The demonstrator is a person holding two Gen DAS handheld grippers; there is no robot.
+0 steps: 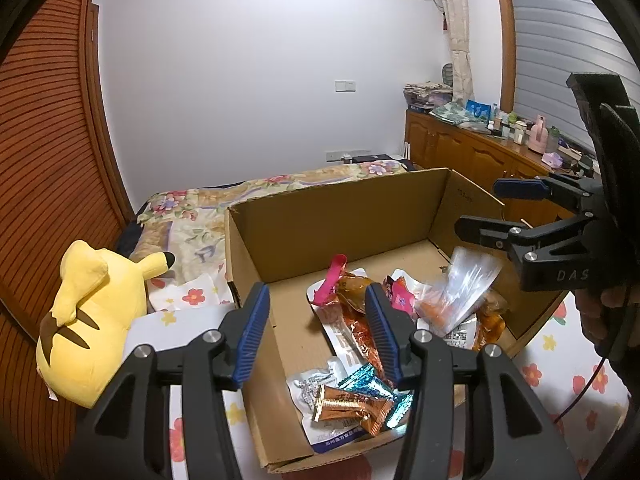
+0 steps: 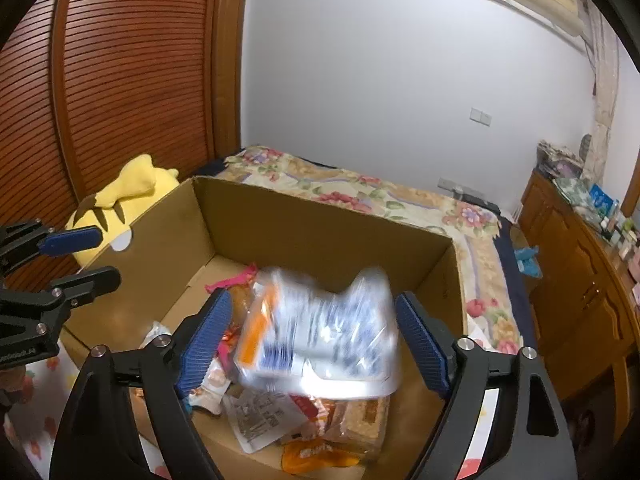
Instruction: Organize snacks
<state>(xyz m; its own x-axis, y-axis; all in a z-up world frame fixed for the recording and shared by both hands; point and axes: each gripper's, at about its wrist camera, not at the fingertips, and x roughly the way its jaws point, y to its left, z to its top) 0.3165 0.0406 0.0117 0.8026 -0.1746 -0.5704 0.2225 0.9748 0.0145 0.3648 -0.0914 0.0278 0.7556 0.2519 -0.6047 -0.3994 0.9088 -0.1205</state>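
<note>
Both tools hang over the open brown cardboard box (image 1: 320,220) on the flower-print bed. The left tool (image 1: 316,328) stands apart with nothing between its blue pads, above the foil snack packets (image 1: 352,400) on the box floor. The right tool (image 2: 312,340) is spread wide, and a blurred clear plastic snack bag (image 2: 320,336) sits between its pads, untouched, above the pile.

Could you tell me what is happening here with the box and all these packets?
A person with a gripper in each hand is putting snacks into an open brown cardboard box on a floral bedspread. The right gripper stands open, with a blurred clear plastic snack bag between its fingers, over the pile. The left gripper is open and empty over foil-wrapped packets. A yellow plush toy sits beside the box.
</note>
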